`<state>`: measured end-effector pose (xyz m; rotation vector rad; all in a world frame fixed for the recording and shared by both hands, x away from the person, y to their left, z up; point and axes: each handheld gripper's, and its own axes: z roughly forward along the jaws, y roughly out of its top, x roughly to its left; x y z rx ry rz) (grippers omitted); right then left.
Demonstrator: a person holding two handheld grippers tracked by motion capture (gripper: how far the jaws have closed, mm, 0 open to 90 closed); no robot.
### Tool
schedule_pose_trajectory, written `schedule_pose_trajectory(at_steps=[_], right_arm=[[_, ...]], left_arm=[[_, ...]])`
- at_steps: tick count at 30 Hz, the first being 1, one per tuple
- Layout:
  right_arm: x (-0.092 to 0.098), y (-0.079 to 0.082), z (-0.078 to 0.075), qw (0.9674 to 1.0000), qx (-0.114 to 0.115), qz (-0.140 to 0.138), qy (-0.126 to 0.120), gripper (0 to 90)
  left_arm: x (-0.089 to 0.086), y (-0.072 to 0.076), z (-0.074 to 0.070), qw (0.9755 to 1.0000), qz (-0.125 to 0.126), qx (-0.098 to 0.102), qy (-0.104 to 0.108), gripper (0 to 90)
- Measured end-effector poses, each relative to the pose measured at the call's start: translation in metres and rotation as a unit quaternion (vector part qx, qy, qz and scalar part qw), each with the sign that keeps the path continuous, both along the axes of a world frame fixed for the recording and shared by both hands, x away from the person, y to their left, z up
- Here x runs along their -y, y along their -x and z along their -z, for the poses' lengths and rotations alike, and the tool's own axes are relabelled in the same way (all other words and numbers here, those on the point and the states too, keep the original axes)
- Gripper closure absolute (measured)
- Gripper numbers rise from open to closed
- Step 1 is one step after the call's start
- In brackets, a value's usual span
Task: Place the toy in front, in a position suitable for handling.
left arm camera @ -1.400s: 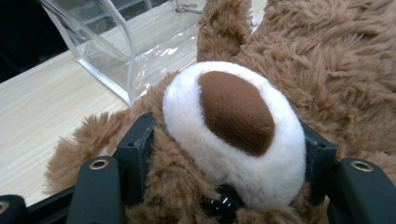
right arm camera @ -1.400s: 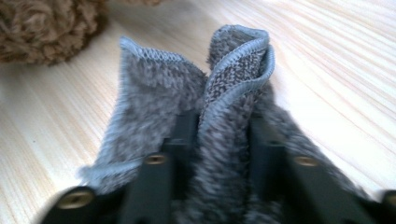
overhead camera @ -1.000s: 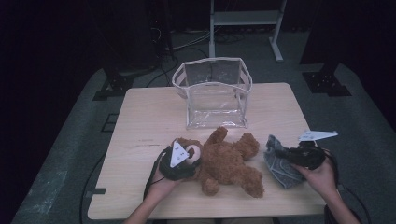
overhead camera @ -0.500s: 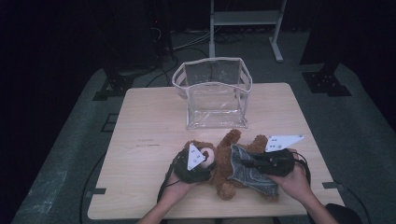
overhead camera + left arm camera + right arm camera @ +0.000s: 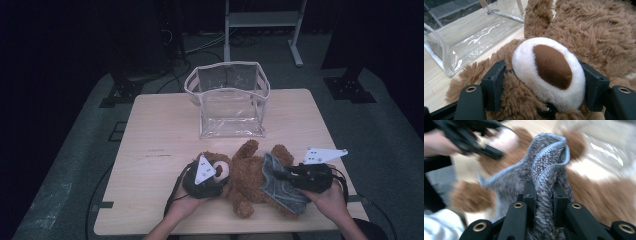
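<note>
Near the table's (image 5: 150, 130) front edge, the left gripper (image 5: 220, 181) clasps the teddy bear's (image 5: 250, 175) head, its jaws having just been closing. Just right, the right gripper (image 5: 276, 175) pinches a grey knitted garment (image 5: 280, 187) draped over the bear's body. A clear bag (image 5: 227, 100) stands beyond.

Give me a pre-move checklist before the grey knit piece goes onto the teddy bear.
1. Left gripper on the teddy bear: ok, its jaws sit on either side of the head at the white muzzle; they have just been closing a little.
2. Right gripper on the grey knit garment: ok, the fabric is pinched between the jaws.
3. Garment over the bear: ok, in the high view it lies across the body's right side.
4. Garment opening found and spread: cannot tell, the fabric is bunched and the right gripper view is blurred.
5. Clear plastic bag out of the way: ok, it stands upright behind the bear.
</note>
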<state>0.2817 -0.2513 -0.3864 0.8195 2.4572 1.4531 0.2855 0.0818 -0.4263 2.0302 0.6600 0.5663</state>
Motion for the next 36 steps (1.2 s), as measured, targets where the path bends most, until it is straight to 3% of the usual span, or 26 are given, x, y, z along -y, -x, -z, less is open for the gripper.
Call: schedule_pose_trajectory(at_steps=[4, 7, 10, 11, 15, 16, 21, 22, 23, 25, 28, 29, 30, 32, 34, 36], right_arm=[[-0.043, -0.003, -0.005, 0.9992, 0.016, -0.037, 0.005, 76.4], [-0.054, -0.011, -0.001, 0.9989, 0.021, -0.04, 0.007, 76.3], [-0.049, -0.016, 0.0, 0.9992, 0.031, -0.02, 0.018, 76.4], [-0.038, -0.022, 0.0, 0.9992, 0.033, 0.011, 0.021, 76.7], [-0.026, -0.029, 0.002, 0.9991, 0.019, 0.036, 0.014, 76.9], [-0.029, -0.028, 0.0, 0.9995, 0.009, 0.03, 0.006, 76.8], [-0.053, -0.019, -0.007, 0.9998, 0.013, -0.012, 0.01, 76.8], [-0.067, -0.018, -0.008, 0.9992, 0.015, -0.031, 0.018, 76.7], [-0.067, -0.018, -0.008, 0.9992, 0.015, -0.031, 0.018, 76.7], [-0.078, -0.021, -0.006, 0.9984, 0.023, -0.032, 0.041, 76.7], [-0.073, -0.027, -0.005, 0.999, 0.019, -0.018, 0.035, 76.8], [-0.061, -0.034, -0.005, 0.9988, 0.024, 0.013, 0.041, 76.8], [-0.061, -0.034, -0.005, 0.9988, 0.024, 0.013, 0.041, 76.8], [-0.047, -0.041, -0.003, 0.9981, 0.016, 0.044, 0.041, 76.8], [-0.039, -0.041, 0.0, 0.9984, -0.001, 0.049, 0.027, 76.7], [-0.042, -0.039, -0.001, 0.9986, -0.002, 0.045, 0.028, 76.7]], left_arm=[[0.001, 0.003, 0.001, 1.0, -0.008, 0.0, 0.003, 30.7], [-0.001, 0.004, 0.001, 1.0, -0.005, -0.004, 0.002, 29.8], [-0.003, 0.003, 0.0, 0.9998, -0.002, -0.01, 0.014, 27.0], [-0.002, 0.003, 0.0, 0.9998, 0.0, -0.011, 0.015, 26.3], [-0.001, 0.005, 0.0, 0.9999, 0.003, -0.006, 0.011, 27.5], [0.0, 0.006, 0.0, 1.0, 0.001, -0.002, 0.008, 29.8], [0.002, 0.004, 0.0, 0.9999, -0.003, -0.001, 0.014, 30.4], [0.003, 0.004, 0.0, 0.9999, -0.004, 0.0, 0.012, 29.9], [0.003, 0.004, 0.0, 0.9999, -0.005, 0.001, 0.011, 29.9], [0.003, 0.005, 0.001, 0.9999, -0.004, 0.005, 0.009, 29.4], [0.002, 0.006, 0.001, 0.9999, -0.003, 0.008, 0.01, 29.4], [0.003, 0.007, 0.001, 0.9999, -0.003, 0.009, 0.008, 29.4], [0.003, 0.007, 0.001, 0.9999, 0.0, 0.012, 0.006, 29.4], [0.004, 0.009, 0.001, 0.9999, 0.0, 0.016, 0.003, 29.3], [0.005, 0.01, 0.001, 0.9998, 0.002, 0.019, -0.003, 29.3], [0.007, 0.011, 0.001, 0.9997, 0.002, 0.024, -0.008, 29.2]])
